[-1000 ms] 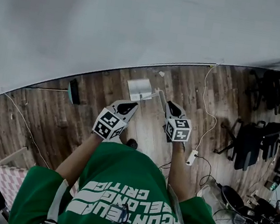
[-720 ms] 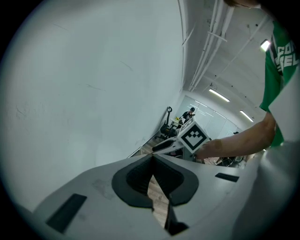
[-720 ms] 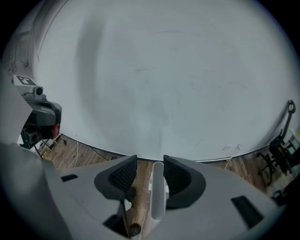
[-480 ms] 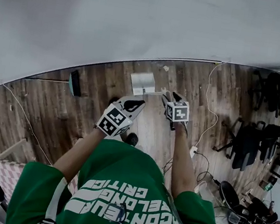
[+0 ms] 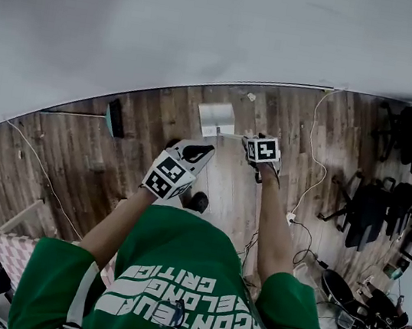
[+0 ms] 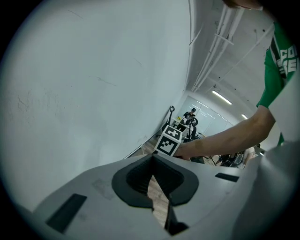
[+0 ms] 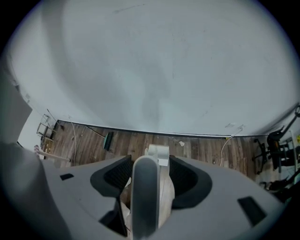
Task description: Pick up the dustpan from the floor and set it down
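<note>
The pale grey dustpan [image 5: 216, 116] lies on the wood floor close to the wall, its thin handle reaching toward me. My right gripper [image 5: 252, 140] points steeply down at that handle. In the right gripper view its jaws are opening: the grey handle [image 7: 144, 197] runs between them with a gap on each side, and the pan [image 7: 158, 152] lies beyond my right gripper [image 7: 150, 159]. My left gripper [image 5: 197, 149] hangs to the left, well short of the pan. Seen in its own view, my left gripper [image 6: 152, 158] has its tips together and nothing held.
A teal-headed broom [image 5: 113, 117] lies by the wall at the left, also in the right gripper view as the broom [image 7: 108, 140]. A scrap of paper [image 5: 251, 96] sits near the baseboard. A white cable [image 5: 315, 138] runs to a power strip [image 5: 290, 218]. Office chairs [image 5: 373, 210] stand at right.
My right gripper has gone down toward the floor and tipped to point steeply downward over the dustpan's handle. The left gripper has barely shifted.
</note>
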